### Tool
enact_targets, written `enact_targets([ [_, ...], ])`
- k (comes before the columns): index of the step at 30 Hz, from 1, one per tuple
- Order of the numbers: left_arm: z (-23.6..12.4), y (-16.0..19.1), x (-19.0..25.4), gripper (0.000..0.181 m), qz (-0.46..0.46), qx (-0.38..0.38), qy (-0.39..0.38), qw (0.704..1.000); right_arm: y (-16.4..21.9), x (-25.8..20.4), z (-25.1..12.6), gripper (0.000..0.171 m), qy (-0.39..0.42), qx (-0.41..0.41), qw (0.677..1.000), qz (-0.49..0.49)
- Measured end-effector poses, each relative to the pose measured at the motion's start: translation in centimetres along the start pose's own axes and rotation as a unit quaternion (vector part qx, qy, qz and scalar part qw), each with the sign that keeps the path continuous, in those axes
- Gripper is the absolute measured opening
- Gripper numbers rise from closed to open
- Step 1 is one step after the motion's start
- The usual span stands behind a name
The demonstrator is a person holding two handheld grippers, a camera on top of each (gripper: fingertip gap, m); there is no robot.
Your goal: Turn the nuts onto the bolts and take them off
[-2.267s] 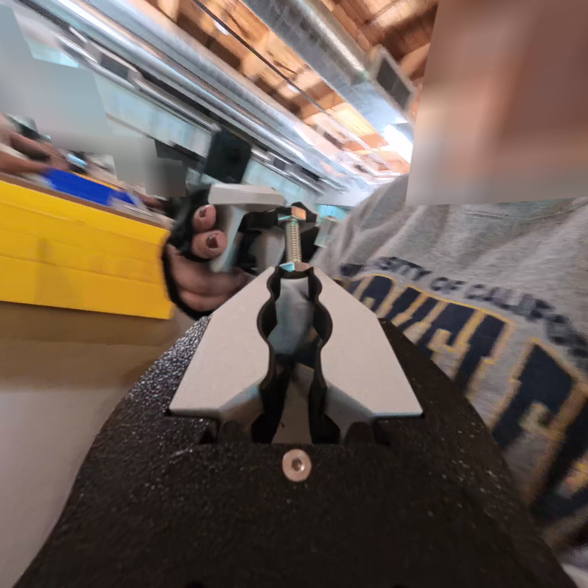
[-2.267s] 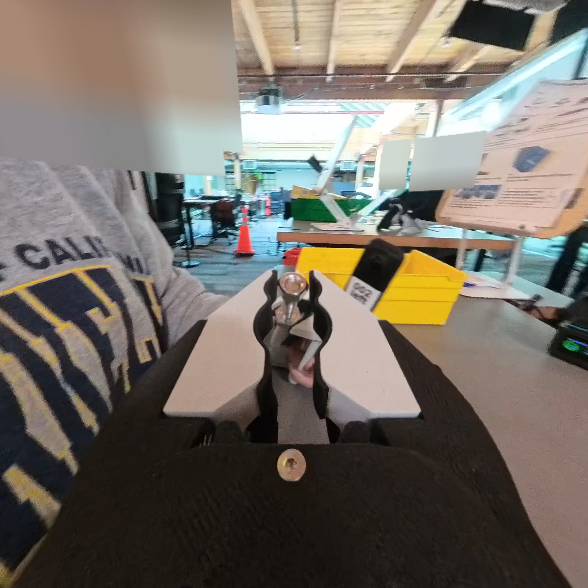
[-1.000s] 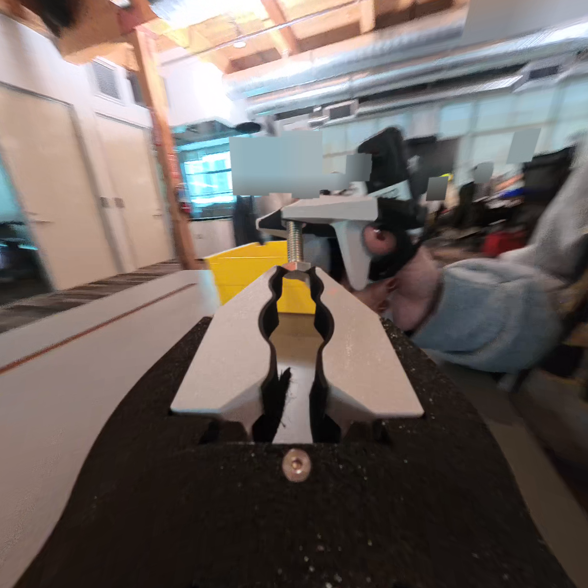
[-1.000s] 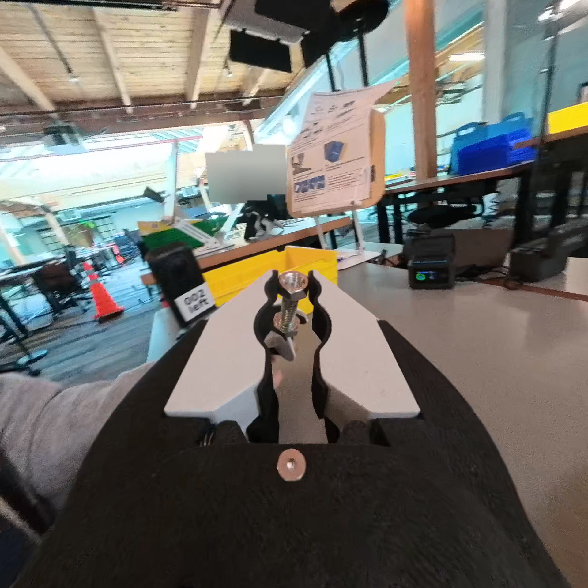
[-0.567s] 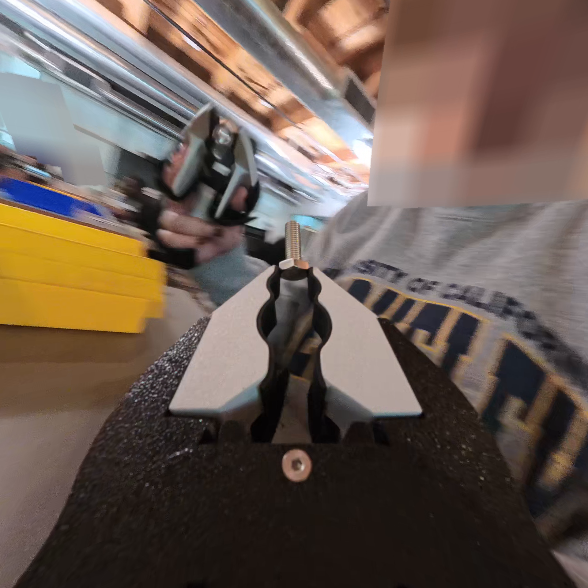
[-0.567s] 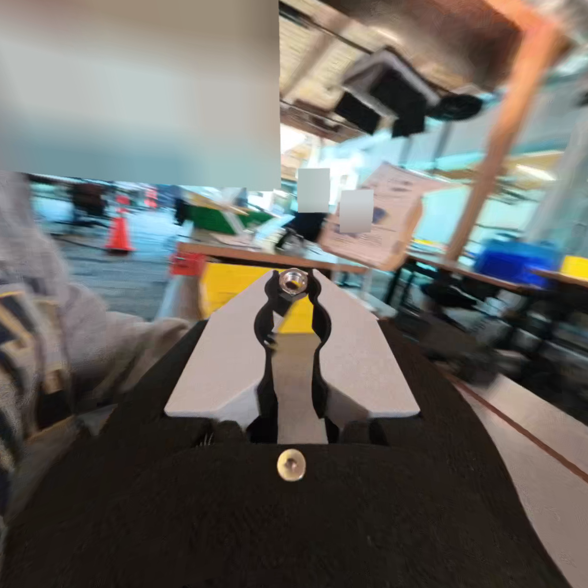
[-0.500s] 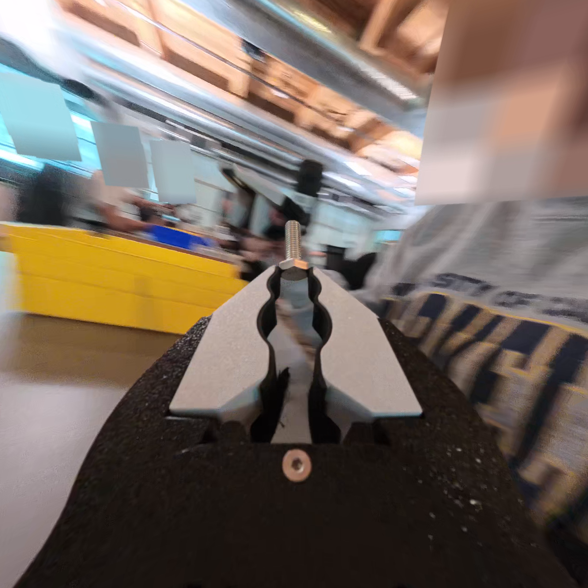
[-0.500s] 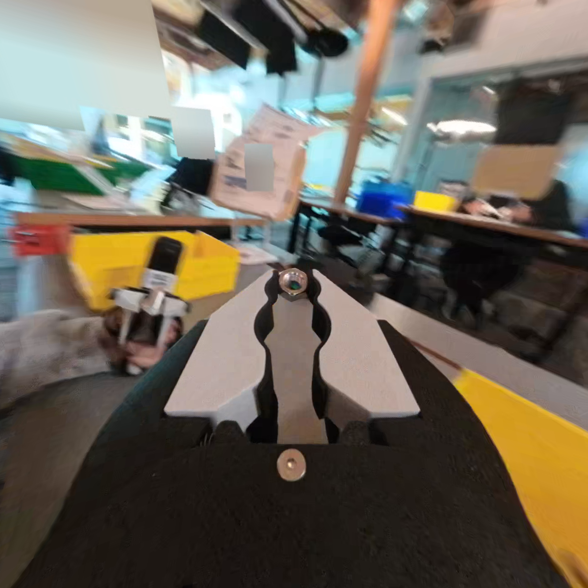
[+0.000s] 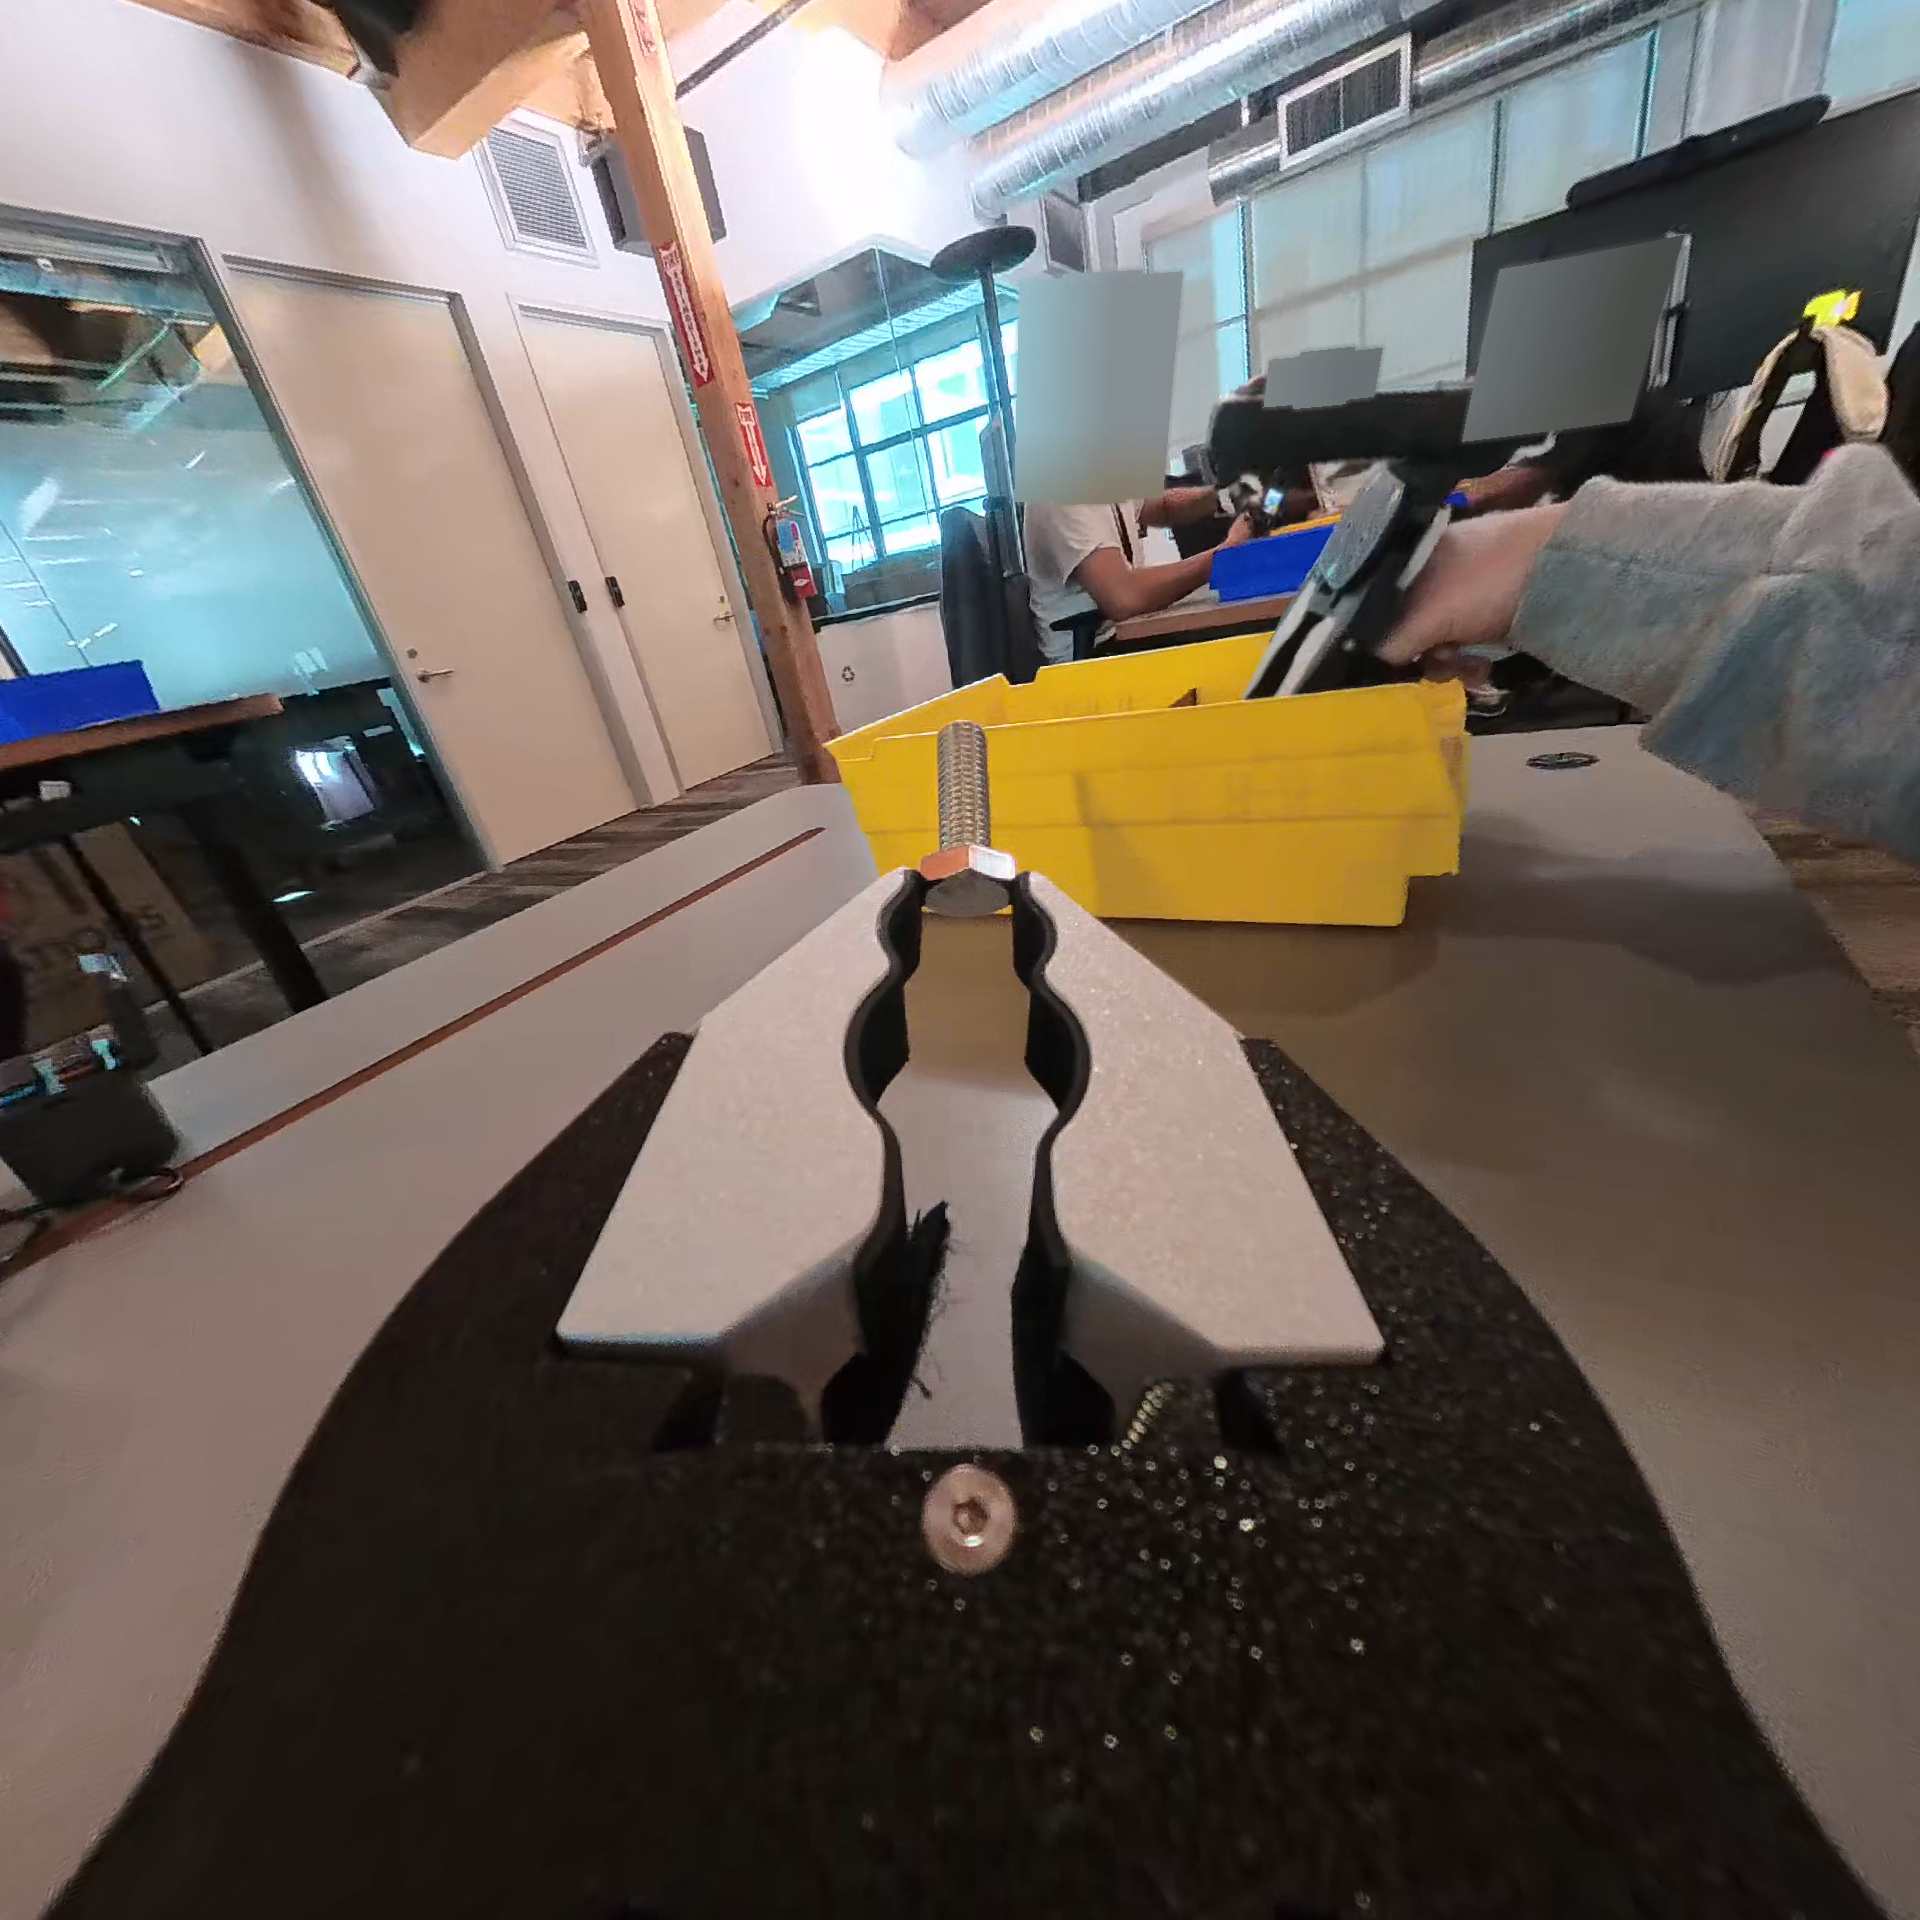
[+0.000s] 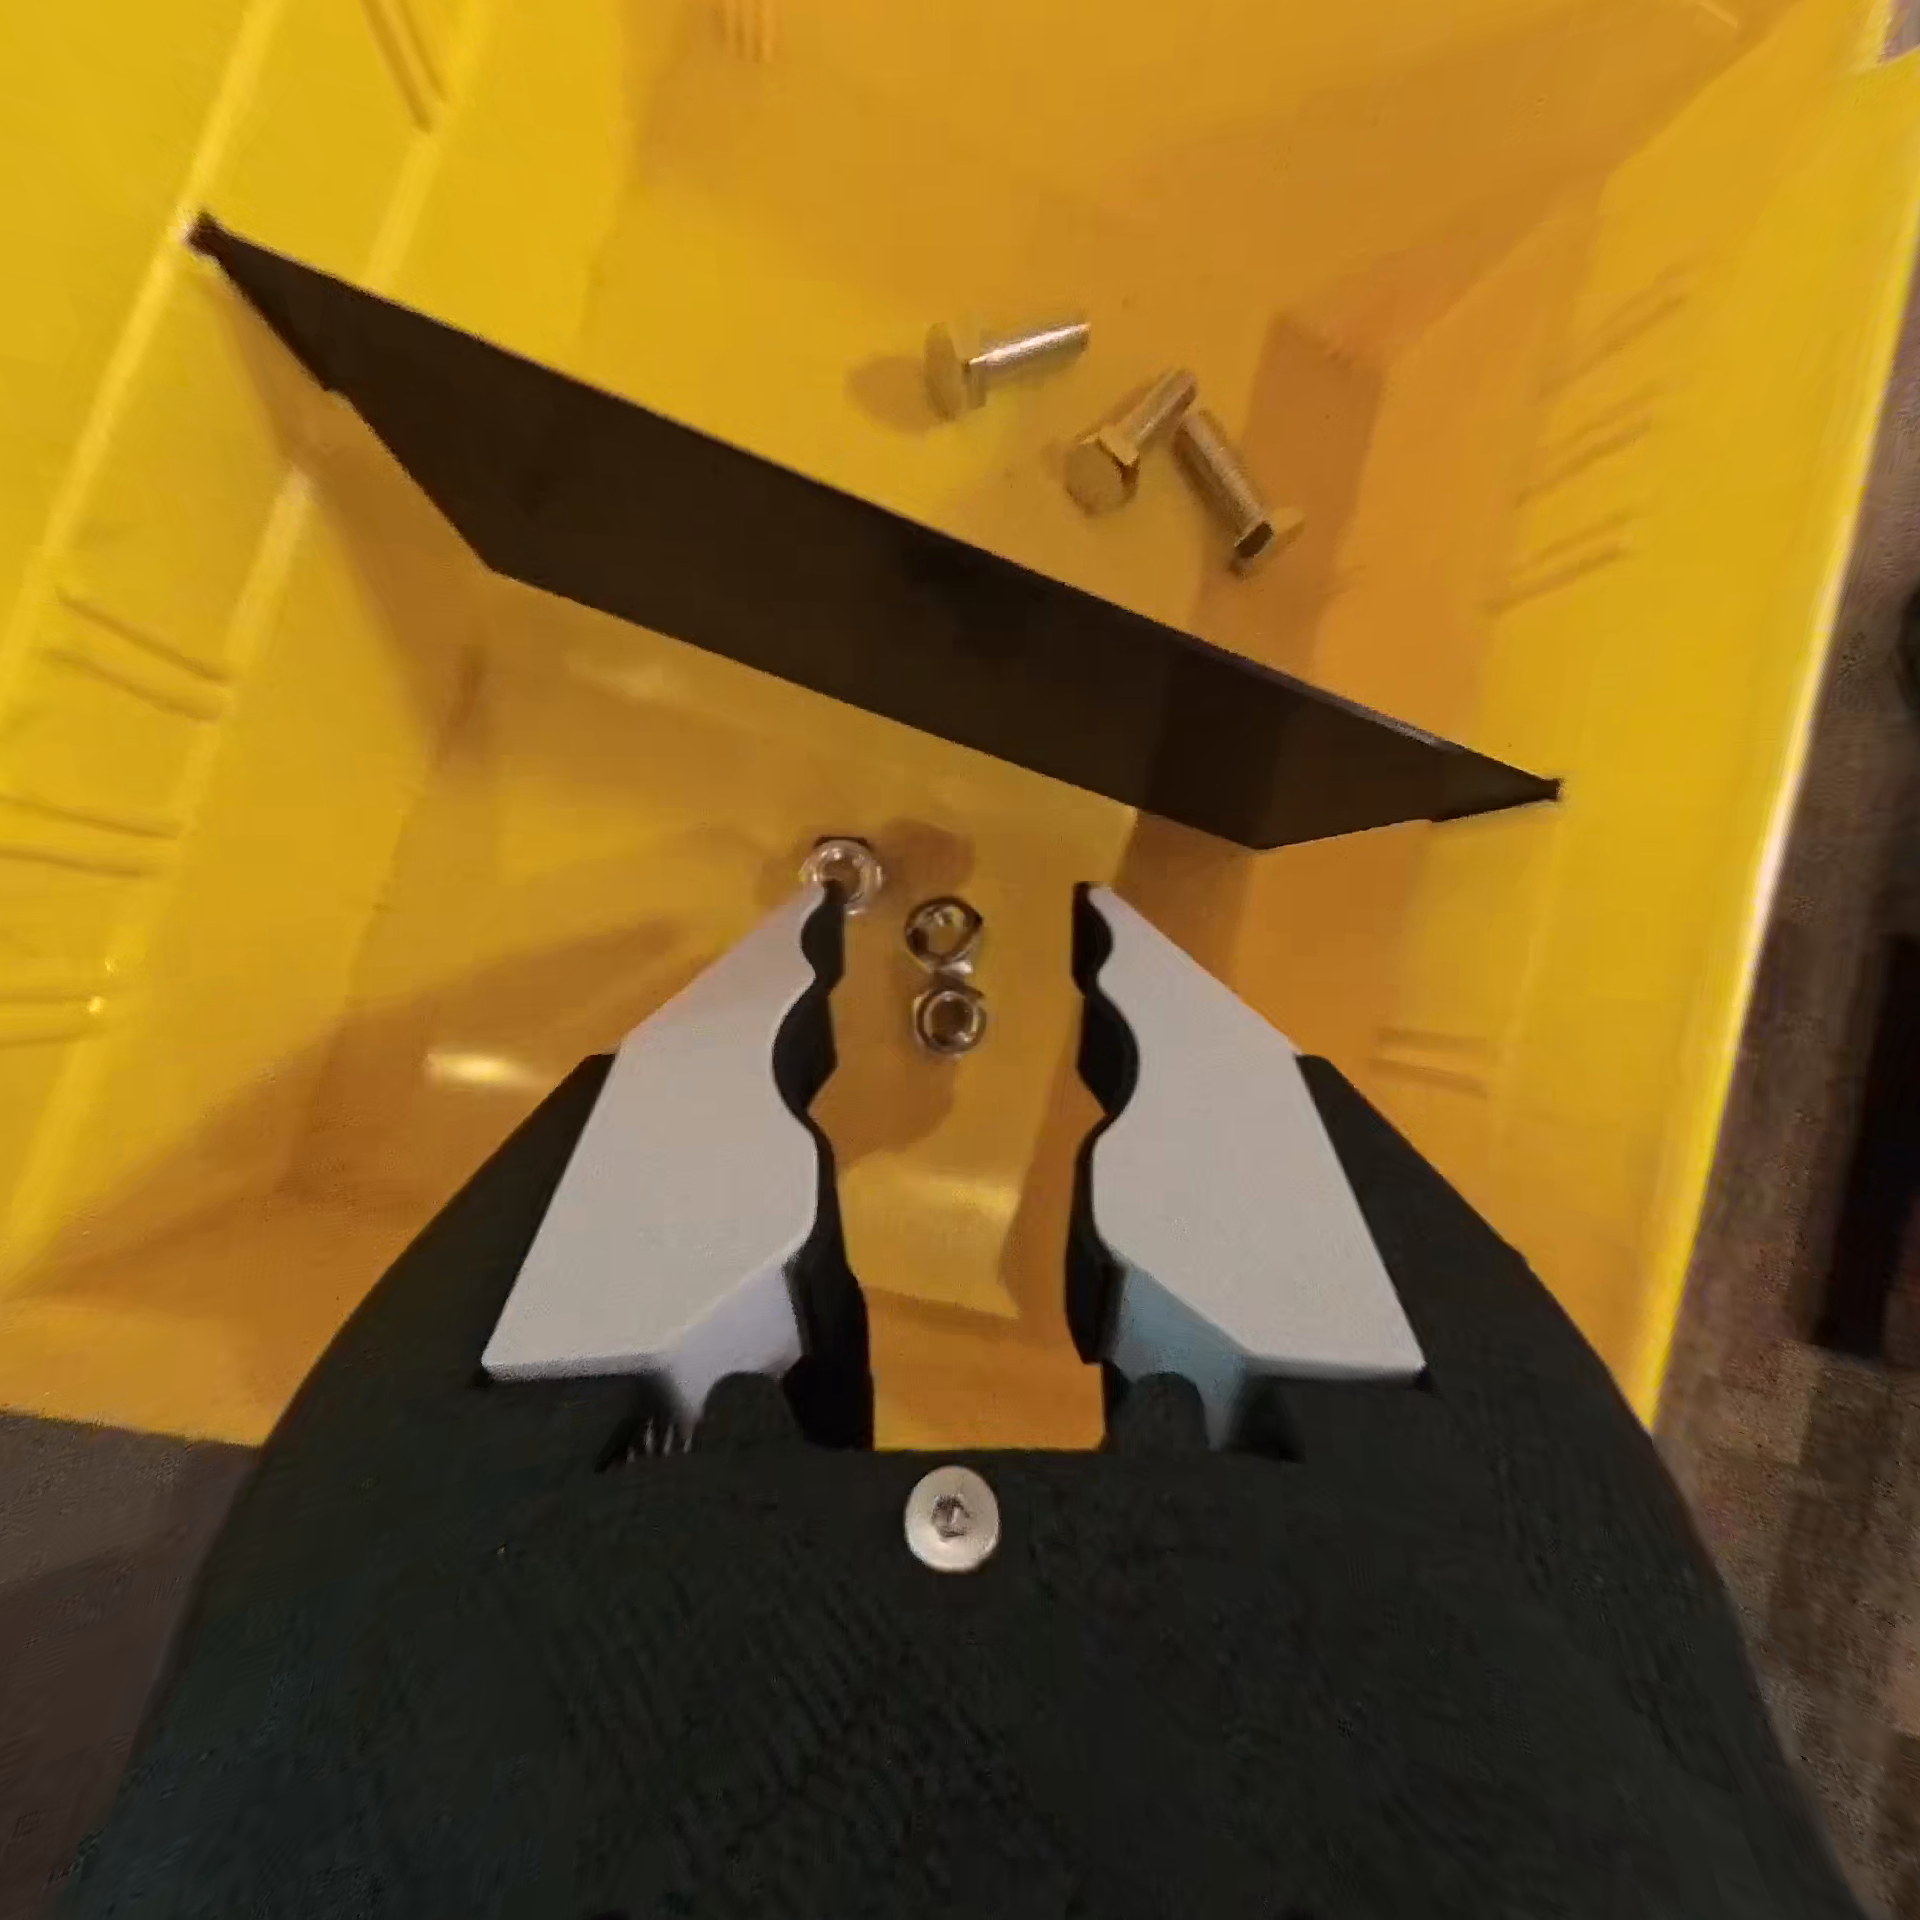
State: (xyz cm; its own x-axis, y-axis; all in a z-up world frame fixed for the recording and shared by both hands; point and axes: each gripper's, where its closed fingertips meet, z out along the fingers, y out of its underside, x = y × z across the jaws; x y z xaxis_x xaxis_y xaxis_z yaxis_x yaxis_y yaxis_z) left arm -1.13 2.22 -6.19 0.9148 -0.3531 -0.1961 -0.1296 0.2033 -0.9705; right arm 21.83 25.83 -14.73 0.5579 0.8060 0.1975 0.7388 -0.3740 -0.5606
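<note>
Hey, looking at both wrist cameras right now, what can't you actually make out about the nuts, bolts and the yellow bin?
- Right wrist view: the nut by the right gripper fingertip is partly hidden, so contact is unclear.
- Right wrist view: motion blur smears the three bolts; their threads are unreadable.
- Left wrist view: the yellow bin wall hides its contents.
- Left wrist view: the left gripper covers the underside of the bolt head.

The left wrist view looks level across the grey tabletop [image 9: 1558, 1039] toward the far yellow plastic bin [image 9: 1195, 821]; the right wrist view looks steeply down, close, into that bin [image 10: 364, 520], the shared part.
</note>
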Motion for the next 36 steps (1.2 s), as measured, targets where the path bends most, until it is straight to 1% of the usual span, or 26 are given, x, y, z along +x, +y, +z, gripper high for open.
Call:
enact_targets([
  [1,0.0,0.0,0.0,0.015,0.001,0.0,-0.001,1.0,-0.5,0.4,-0.6,0.056,0.017,0.016,1.0,0.01],
  [2,0.0,0.0,-0.1,0.015,0.002,0.001,-0.005,1.0,-1.3,0.6,-1.5,0.06,0.032,0.043,0.998,0.016],
  [3,0.0,-0.1,-0.2,0.015,0.004,0.005,-0.01,1.0,-2.7,0.1,-2.7,0.06,0.037,0.087,0.995,0.017],
  [4,0.0,-0.3,-0.2,0.015,0.008,0.011,-0.015,1.0,-4.8,-1.3,-4.4,0.06,0.028,0.155,0.987,0.006],
  [5,0.0,-0.6,-0.1,0.015,0.012,0.02,-0.013,1.0,-7.3,-3.9,-6.7,0.058,-0.002,0.242,0.97,-0.02],
  [6,-0.2,-1.3,0.5,0.015,0.016,0.042,0.005,0.999,-9.5,-7.8,-9.4,0.048,-0.055,0.328,0.941,-0.055],
  [7,-0.4,-2.2,1.1,0.015,0.014,0.067,0.021,0.997,-10.8,-12.1,-12.0,0.033,-0.123,0.394,0.907,-0.086],
  [8,-0.6,-2.8,1.5,0.015,0.005,0.086,0.031,0.996,-11.4,-16.3,-14.0,0.028,-0.196,0.429,0.876,-0.103],
  [10,-0.9,-3.5,2.5,0.015,-0.011,0.105,0.06,0.993,-11.4,-22.7,-15.7,0.033,-0.325,0.427,0.837,-0.111],
  [11,-0.9,-3.7,2.8,0.015,-0.014,0.112,0.068,0.991,-11.3,-24.9,-15.7,0.036,-0.365,0.418,0.825,-0.113],
  [13,-0.8,-3.6,3.2,0.014,-0.019,0.111,0.08,0.99,-11.2,-27.7,-14.9,0.036,-0.4,0.403,0.814,-0.125],
  [17,-0.7,-3.4,4.2,0.015,-0.025,0.103,0.11,0.988,-11.4,-30.3,-15.1,0.031,-0.456,0.416,0.778,-0.12],
  [19,-0.7,-3.3,5.0,0.015,-0.027,0.098,0.135,0.986,-11.6,-30.6,-15.8,0.02,-0.48,0.437,0.752,-0.109],
  [20,-0.7,-3.3,5.2,0.015,-0.025,0.098,0.138,0.985,-11.7,-30.5,-15.8,0.008,-0.486,0.441,0.748,-0.104],
  [22,-0.6,-3.3,5.4,0.015,-0.032,0.1,0.14,0.985,-11.4,-30.4,-15.8,0.008,-0.506,0.428,0.741,-0.108],
  [23,-0.5,-3.5,5.3,0.019,-0.042,0.106,0.136,0.984,-11.4,-30.0,-15.9,0.008,-0.506,0.423,0.743,-0.113],
  [25,-0.1,-3.0,4.7,0.058,-0.05,0.092,0.112,0.988,-12.6,-27.3,-15.8,0.008,-0.455,0.439,0.765,-0.125],
  [26,0.2,-2.6,4.2,0.074,-0.053,0.075,0.099,0.991,-13.8,-24.7,-15.4,0.008,-0.409,0.443,0.788,-0.123],
  [27,0.4,-2.2,3.9,0.082,-0.057,0.063,0.092,0.992,-15.1,-21.5,-14.6,0.008,-0.354,0.439,0.818,-0.112],
  [28,0.5,-2.1,3.8,0.085,-0.058,0.059,0.09,0.992,-16.1,-17.8,-13.3,0.008,-0.295,0.418,0.854,-0.099],
  [29,0.5,-2.1,3.7,0.086,-0.055,0.059,0.087,0.993,-16.6,-14.1,-11.4,0.008,-0.232,0.375,0.893,-0.092],
  [30,0.6,-2.0,3.5,0.087,-0.048,0.057,0.079,0.994,-16.5,-10.5,-9.0,0.008,-0.17,0.316,0.929,-0.091],
  [31,0.6,-1.9,3.4,0.089,-0.039,0.053,0.069,0.995,-15.9,-7.3,-6.5,0.008,-0.124,0.246,0.957,-0.089],
  [32,0.7,-1.8,3.1,0.09,-0.03,0.05,0.059,0.997,-15.0,-5.0,-4.0,0.008,-0.099,0.174,0.976,-0.084],
  [34,0.7,-1.7,2.6,0.09,-0.014,0.047,0.038,0.998,-13.4,-2.9,0.0,0.008,-0.105,0.064,0.989,-0.079],
  [36,0.7,-1.5,2.1,0.09,-0.01,0.043,0.026,0.999,-12.5,-2.9,3.0,0.008,-0.14,0.003,0.987,-0.074],
])
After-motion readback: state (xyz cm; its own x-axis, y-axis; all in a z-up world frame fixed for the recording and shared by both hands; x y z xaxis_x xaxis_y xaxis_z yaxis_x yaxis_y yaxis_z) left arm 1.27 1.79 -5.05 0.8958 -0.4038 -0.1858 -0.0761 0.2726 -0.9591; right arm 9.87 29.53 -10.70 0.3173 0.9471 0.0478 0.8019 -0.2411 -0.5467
